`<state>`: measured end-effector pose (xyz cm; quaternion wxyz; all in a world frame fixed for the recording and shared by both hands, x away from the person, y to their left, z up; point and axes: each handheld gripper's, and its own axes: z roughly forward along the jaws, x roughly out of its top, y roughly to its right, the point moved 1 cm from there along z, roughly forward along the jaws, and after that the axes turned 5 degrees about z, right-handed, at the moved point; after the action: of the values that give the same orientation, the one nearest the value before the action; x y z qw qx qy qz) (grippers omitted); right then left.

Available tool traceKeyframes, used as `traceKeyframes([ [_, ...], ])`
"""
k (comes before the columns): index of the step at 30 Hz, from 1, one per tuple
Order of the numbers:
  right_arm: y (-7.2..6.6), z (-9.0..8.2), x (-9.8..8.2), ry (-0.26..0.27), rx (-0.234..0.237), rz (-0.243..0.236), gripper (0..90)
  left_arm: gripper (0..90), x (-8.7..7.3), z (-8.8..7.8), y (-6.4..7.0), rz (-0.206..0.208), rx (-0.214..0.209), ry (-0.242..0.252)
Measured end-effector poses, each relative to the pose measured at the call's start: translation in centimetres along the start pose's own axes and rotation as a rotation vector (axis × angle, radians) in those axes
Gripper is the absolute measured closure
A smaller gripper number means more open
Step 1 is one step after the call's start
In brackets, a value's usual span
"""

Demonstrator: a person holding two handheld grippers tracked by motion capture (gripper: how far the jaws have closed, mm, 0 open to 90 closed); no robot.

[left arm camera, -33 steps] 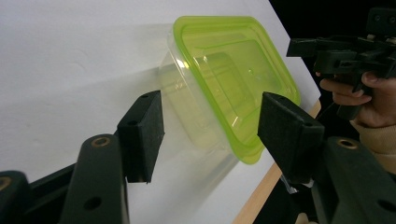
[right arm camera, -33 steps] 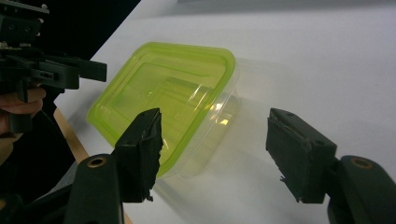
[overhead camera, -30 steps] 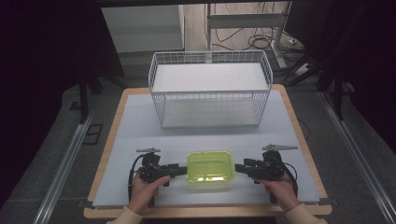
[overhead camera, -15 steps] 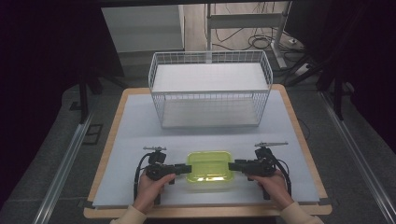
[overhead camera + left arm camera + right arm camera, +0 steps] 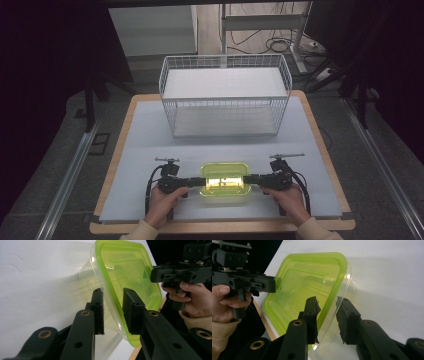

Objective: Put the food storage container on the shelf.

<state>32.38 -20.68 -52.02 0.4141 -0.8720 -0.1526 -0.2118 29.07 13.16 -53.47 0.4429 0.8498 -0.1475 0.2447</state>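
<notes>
On the worktop [image 5: 150,135], near its front edge, the left hand [image 5: 161,202] holds the left tool [image 5: 196,181] at the left end of the box [image 5: 225,182]. Its jaws stand apart, one on each side of the green lid rim [image 5: 120,322], not clamped. The clear box with the green lid sits between both tools. At its right end the right tool [image 5: 248,179], held by the right hand [image 5: 289,200], also has its jaws apart around the rim. Farther back stands a white wire basket [image 5: 225,95], well apart from the box.
</notes>
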Motion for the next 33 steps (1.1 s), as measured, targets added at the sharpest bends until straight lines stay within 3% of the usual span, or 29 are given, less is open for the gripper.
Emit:
traceKeyframes([
  [2,0.0,-0.2,0.0,0.006,0.008,0.015,73.6,75.0,0.0,-0.1,0.0,-0.003,-0.018,0.009],
  [11,-0.3,-1.0,0.2,0.018,0.044,0.058,80.6,80.3,-0.1,-0.4,0.8,0.024,0.015,0.016],
  [33,-1.1,-1.8,0.5,0.042,0.055,0.019,81.0,81.0,0.2,-1.0,1.5,0.047,0.012,0.032],
])
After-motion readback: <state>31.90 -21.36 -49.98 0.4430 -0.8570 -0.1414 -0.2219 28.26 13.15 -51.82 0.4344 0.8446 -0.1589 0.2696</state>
